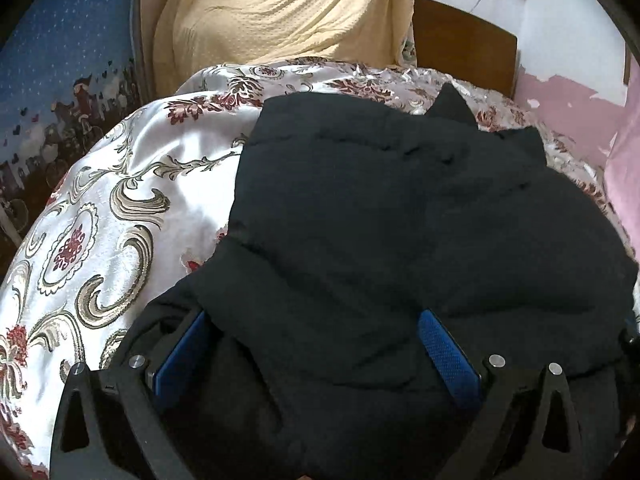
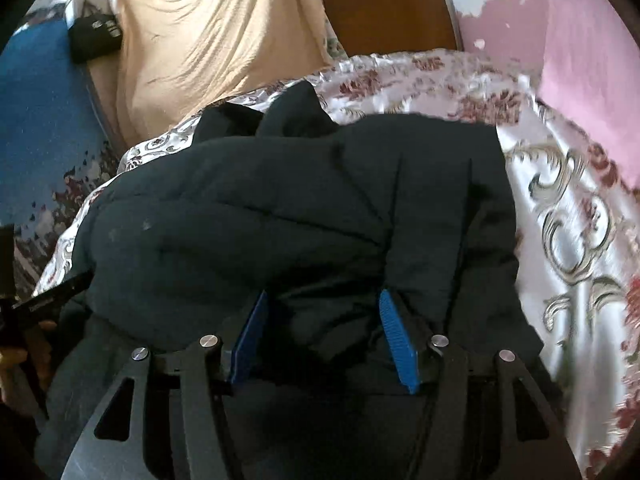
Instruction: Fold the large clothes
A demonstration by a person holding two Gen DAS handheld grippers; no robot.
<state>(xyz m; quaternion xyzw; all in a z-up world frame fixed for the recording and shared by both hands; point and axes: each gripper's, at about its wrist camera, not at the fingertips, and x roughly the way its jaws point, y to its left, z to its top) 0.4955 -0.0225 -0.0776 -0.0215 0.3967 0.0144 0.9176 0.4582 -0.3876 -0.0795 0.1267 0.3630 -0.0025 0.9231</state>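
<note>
A black padded jacket (image 1: 400, 216) lies folded in a thick bundle on a satin floral bedspread (image 1: 120, 208). My left gripper (image 1: 316, 320) is at the jacket's near edge, its blue-padded fingers (image 1: 444, 344) wide apart with a fold of jacket bulging between them. In the right wrist view the same jacket (image 2: 288, 208) fills the middle. My right gripper (image 2: 322, 300) has its blue fingers (image 2: 394, 332) apart around a bunched fold of the jacket. The fingertips are partly buried in fabric, so the grip is hard to judge. The left gripper's body shows at the left edge (image 2: 48, 300).
A yellow blanket (image 1: 280, 12) is draped beyond the bed. A wooden headboard (image 1: 464, 40) stands behind, with a pink cloth (image 2: 580, 60) at the right. A blue patterned cloth (image 1: 60, 60) hangs at the left. A black object (image 2: 94, 36) sits at the far left.
</note>
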